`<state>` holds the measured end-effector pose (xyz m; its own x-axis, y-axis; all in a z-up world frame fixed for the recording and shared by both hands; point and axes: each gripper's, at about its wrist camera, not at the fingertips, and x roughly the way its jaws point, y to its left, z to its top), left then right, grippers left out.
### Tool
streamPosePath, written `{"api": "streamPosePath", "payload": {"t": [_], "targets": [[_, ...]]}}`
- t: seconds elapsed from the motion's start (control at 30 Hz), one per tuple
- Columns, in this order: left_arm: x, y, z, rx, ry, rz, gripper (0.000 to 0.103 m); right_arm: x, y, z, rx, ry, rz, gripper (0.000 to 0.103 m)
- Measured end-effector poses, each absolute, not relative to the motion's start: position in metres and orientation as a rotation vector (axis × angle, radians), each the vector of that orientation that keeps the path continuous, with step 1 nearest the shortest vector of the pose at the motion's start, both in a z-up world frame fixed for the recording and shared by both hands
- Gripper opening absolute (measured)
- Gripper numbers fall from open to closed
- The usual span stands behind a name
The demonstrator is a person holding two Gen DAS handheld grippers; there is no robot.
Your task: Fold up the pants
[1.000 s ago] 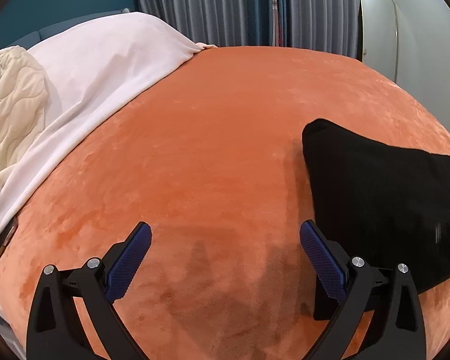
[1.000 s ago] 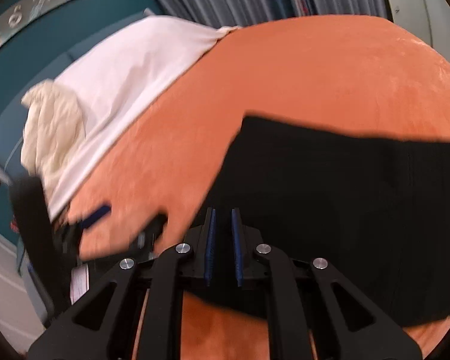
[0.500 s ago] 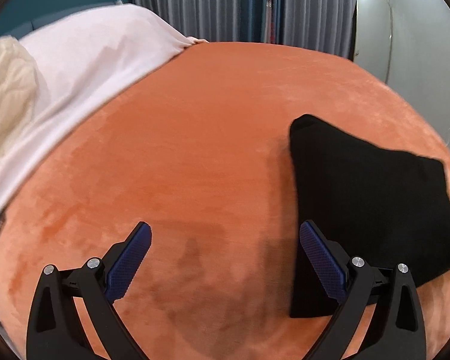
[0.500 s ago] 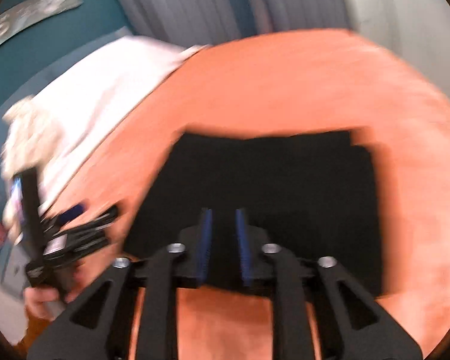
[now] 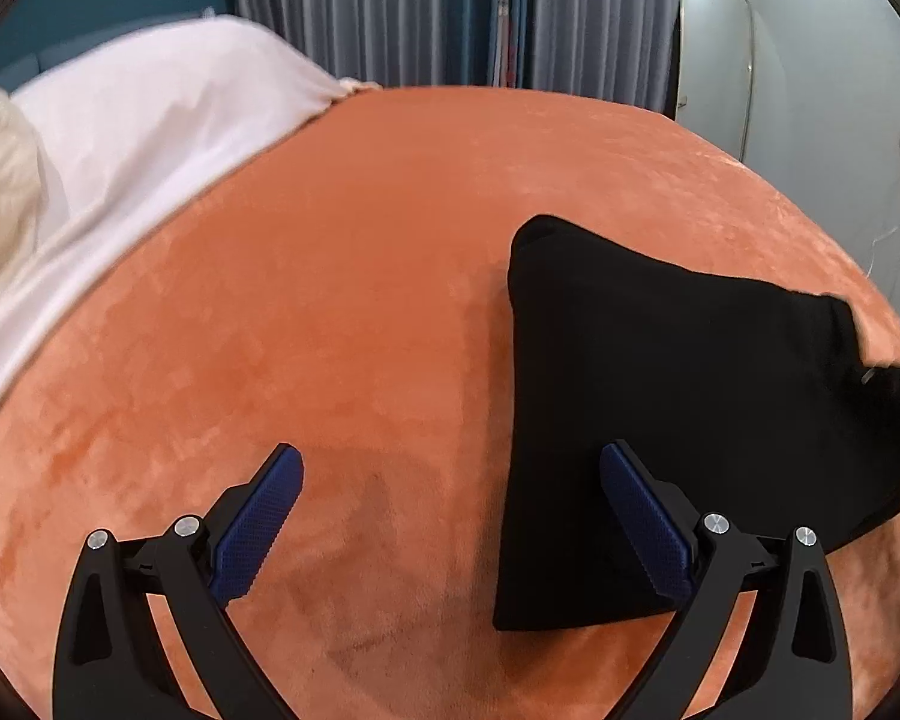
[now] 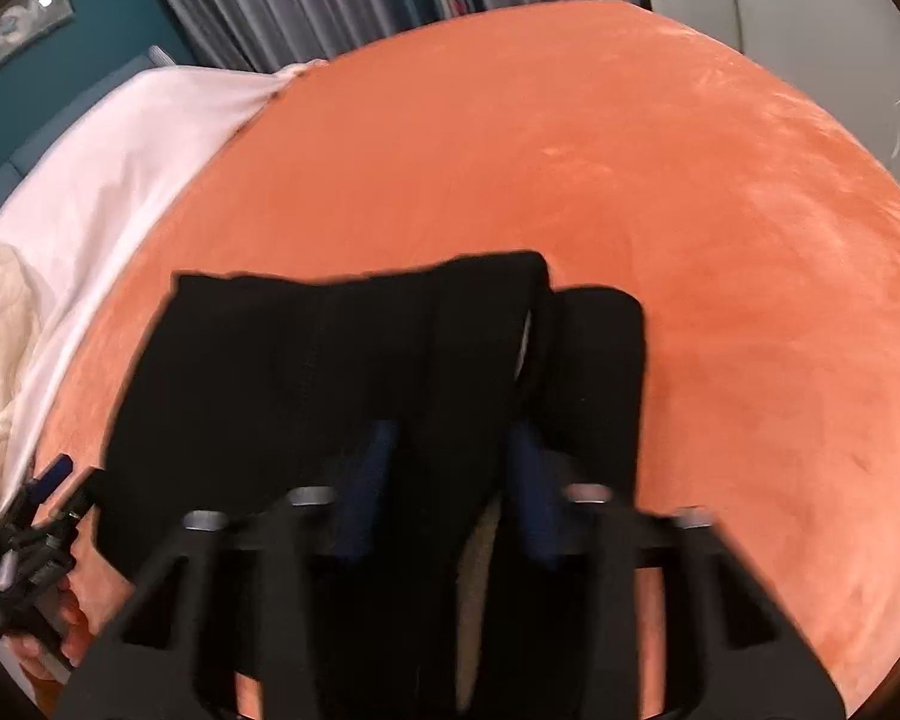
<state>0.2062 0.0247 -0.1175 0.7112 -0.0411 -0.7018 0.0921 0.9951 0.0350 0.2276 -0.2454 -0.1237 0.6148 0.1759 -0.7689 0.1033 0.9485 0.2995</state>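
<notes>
Between your left gripper's (image 5: 450,516) widely parted fingers lies only orange blanket (image 5: 342,324); nothing is held. Its right blue pad (image 5: 642,525) overlaps the near left edge of the black pants (image 5: 678,396), though whether it touches the cloth cannot be told. The pants sit folded into a compact bundle on the blanket, right of centre in the left wrist view.

Your right gripper (image 6: 450,492) is blurred. Its blue pads (image 6: 369,495) stand somewhat apart with black cloth running up between them, and a raised fold of the pants (image 6: 330,372) drapes over the fingers. Whether the pads actually pinch that cloth cannot be made out.

Outward from the pants, a white sheet (image 5: 150,138) covers the far left of the bed, with a cream quilt (image 5: 0,198) bunched at its edge. Grey curtains (image 5: 390,6) hang behind, and a tall mirror (image 5: 714,60) leans against the pale wall at the right.

At the right edge of the left wrist view, a dark blurred shape meets the pants and is cut off. In the right wrist view, your left gripper (image 6: 30,516) appears small and blurred at the lower left.
</notes>
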Motion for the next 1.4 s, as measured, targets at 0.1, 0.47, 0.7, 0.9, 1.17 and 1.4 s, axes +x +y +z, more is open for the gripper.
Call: {"api": "streamPosePath", "payload": {"t": [0.1,0.47,0.7,0.9,1.17,1.4], "targets": [[0.206,0.017,-0.117,0.115,0.760,-0.094,0.098,0.201,-0.263,-0.095,0.379,0.787,0.054,0.008],[0.214,0.028,-0.122,-0.097,0.858,-0.223,0.098,0.152,-0.287,-0.109,0.431,0.786,-0.070,0.079],[0.229,0.027,-0.153,-0.326,1.042,-0.357,0.098,0.136,-0.299,-0.144,0.599,0.900,-0.037,0.085],[0.231,0.018,-0.154,-0.342,1.024,-0.382,0.098,0.147,-0.282,-0.154,0.726,0.919,0.027,0.094],[0.247,0.021,-0.159,-0.483,1.038,-0.403,0.097,0.160,-0.273,-0.159,0.786,0.887,-0.051,0.091],[0.224,0.010,-0.134,-0.363,0.990,-0.474,0.035,0.144,-0.260,-0.138,0.803,0.847,0.022,0.039]]}}
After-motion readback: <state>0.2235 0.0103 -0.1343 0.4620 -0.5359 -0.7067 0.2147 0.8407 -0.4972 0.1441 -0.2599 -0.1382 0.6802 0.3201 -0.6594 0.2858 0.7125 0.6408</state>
